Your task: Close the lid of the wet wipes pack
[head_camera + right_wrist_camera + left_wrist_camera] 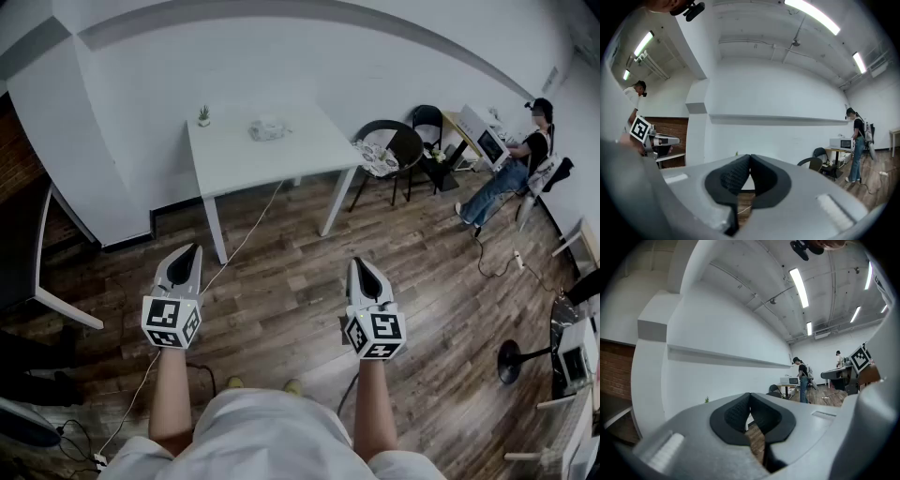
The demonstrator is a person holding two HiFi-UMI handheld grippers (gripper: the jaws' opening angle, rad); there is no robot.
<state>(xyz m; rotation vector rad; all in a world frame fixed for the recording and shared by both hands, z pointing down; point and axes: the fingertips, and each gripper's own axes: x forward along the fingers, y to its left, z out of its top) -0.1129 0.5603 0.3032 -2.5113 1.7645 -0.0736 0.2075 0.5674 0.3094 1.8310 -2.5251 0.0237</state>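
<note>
Wood-floor room, white square worktop point(281, 159) against the wall ahead. The pale soft wet wipes pack point(269, 129) lies on it, probably lid up, too small to tell. My left tongs point(190, 251) and right tongs point(362, 266) are both squeezed closed, empty, well short of it. Approach step: next I need to walk up and reach the lid.

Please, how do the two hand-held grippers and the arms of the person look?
The left hand-held gripper and the right hand-held gripper each have a light grey body that narrows to a point, with black ribbed pads inside. At the rear of each sits a cube with black-and-white square markers. The forearms are bare; the clothing is light.
</note>
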